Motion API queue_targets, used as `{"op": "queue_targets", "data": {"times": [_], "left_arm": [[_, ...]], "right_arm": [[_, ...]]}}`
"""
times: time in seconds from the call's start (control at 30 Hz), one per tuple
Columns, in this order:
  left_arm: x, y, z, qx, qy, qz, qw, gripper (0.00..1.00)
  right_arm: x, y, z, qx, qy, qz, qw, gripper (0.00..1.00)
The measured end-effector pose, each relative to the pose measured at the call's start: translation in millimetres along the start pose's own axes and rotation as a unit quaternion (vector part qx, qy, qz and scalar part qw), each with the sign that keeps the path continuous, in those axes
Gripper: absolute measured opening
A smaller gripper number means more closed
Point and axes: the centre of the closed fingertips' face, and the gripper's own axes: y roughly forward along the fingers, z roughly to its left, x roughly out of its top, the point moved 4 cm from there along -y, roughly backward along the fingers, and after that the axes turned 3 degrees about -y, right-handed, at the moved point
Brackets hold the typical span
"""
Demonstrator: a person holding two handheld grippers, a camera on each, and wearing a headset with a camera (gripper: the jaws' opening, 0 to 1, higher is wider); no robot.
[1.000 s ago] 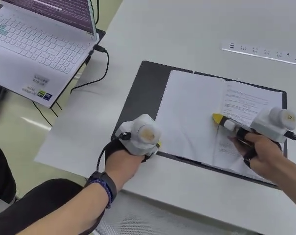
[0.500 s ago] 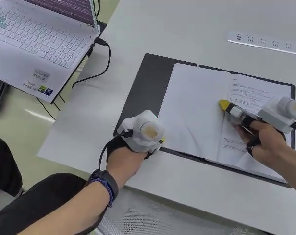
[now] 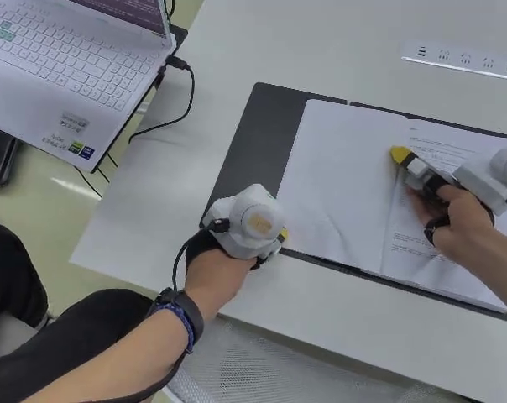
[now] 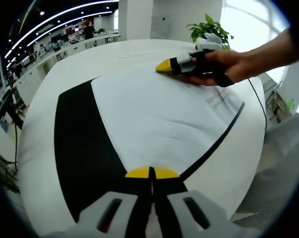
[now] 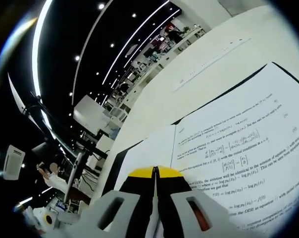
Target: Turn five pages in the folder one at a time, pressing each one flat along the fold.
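Left tool (image 4: 152, 173): jaws closed, yellow tips meeting, parked at the folder's near edge by the blank page's corner.
Folder (image 3: 253, 143): lying open on the white counter (image 3: 321, 50), with the blank page (image 3: 337, 185) on the left and the printed page (image 3: 409, 243) on the right.
Right tool (image 3: 400, 155): jaws together, and its tip is down on the paper right by the fold.
Far side: laptop (image 3: 69, 75) and power strip (image 3: 463, 63).

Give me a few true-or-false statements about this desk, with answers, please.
The folder lies open on the table. True.
The right gripper has its tip near the fold, jaws wide apart. False: its jaws are shut.
The laptop is closed. False: it is open, keyboard showing.
The left gripper sits at the folder's near edge, jaws shut. True.
The left-hand page is covered in print. False: it is blank; the right-hand page carries print.
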Motion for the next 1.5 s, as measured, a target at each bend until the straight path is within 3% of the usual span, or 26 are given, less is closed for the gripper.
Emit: {"op": "queue_targets", "data": {"times": [0.77,1.07,1.2,1.37,1.5], "left_arm": [[1.6,1.6,-2.5,-0.001,0.015,0.001,0.9999,0.00],[1.4,1.6,-2.1,0.000,0.019,0.001,0.9998,0.00],[1.6,1.5,-2.4,0.001,0.020,0.002,0.9998,0.00],[1.7,1.4,-2.9,0.002,0.021,0.004,0.9998,0.00],[1.8,1.3,-3.0,0.002,0.016,0.004,0.9999,0.00]], "right_arm": [[27.9,27.9,-14.9,-0.020,0.014,-0.047,0.9986,0.00],[42.3,46.8,-19.1,-0.034,-0.004,-0.040,0.9986,0.00],[49.1,57.7,-34.6,-0.037,0.007,-0.047,0.9982,0.00],[50.0,60.4,-43.0,-0.026,0.009,-0.047,0.9985,0.00],[45.3,57.3,-42.1,-0.013,-0.003,-0.032,0.9994,0.00]]}}
